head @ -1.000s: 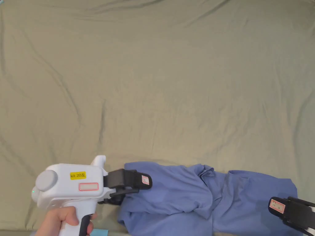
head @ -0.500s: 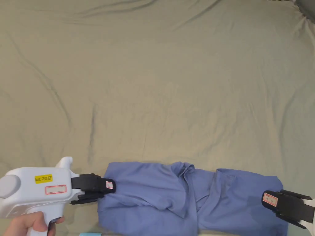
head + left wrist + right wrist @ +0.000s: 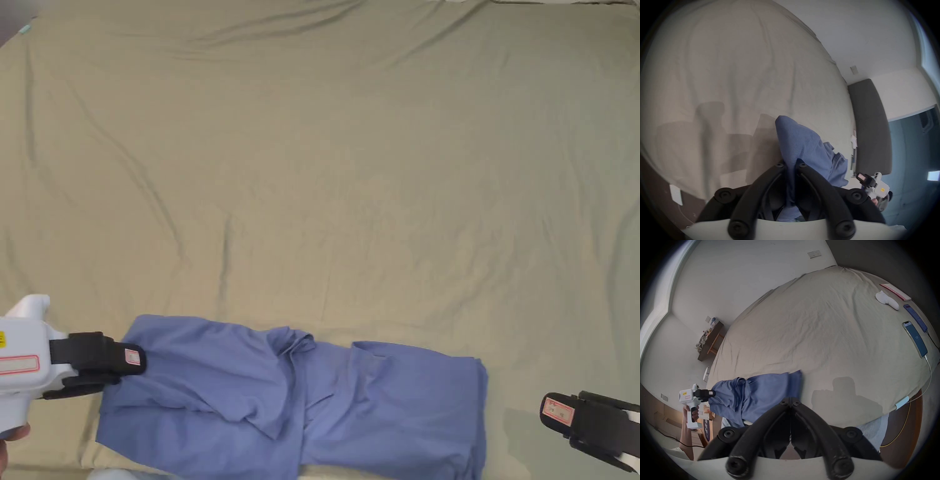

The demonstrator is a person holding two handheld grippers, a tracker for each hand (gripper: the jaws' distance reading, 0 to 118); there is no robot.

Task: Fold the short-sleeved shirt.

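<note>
While the blue short-sleeved shirt (image 3: 300, 400) lies bunched along the near edge of the bed, at about 6 o'clock in the head view, its long axis runs side to side from 9 o'clock to 3 o'clock. Part of it droops over the bed's edge toward the person. At the 9 o'clock end the left gripper (image 3: 128, 362) pinches the fabric: in the left gripper view a ridge of blue cloth rises from between its two jaws, which press on it from both sides. At the 3 o'clock end the right gripper (image 3: 556, 415) sits apart from the shirt, with a strip of bare sheet between its tip and the shirt's edge. In the right gripper view its jaws are pressed together on nothing, and the shirt's nearest corner (image 3: 799, 374) lies just ahead at about 11 o'clock.

So the coming move likely turns on that gap. The left hand has its end already; the right one would have to open and reach toward 9 o'clock to take the free end before the shirt can be spread flat.

Beyond the shirt the olive-beige bedsheet (image 3: 350, 187) stretches wrinkled toward 12 o'clock. Farther off in the right gripper view, toward 2 o'clock, a phone (image 3: 915, 339) on a cable lies on the bed.
</note>
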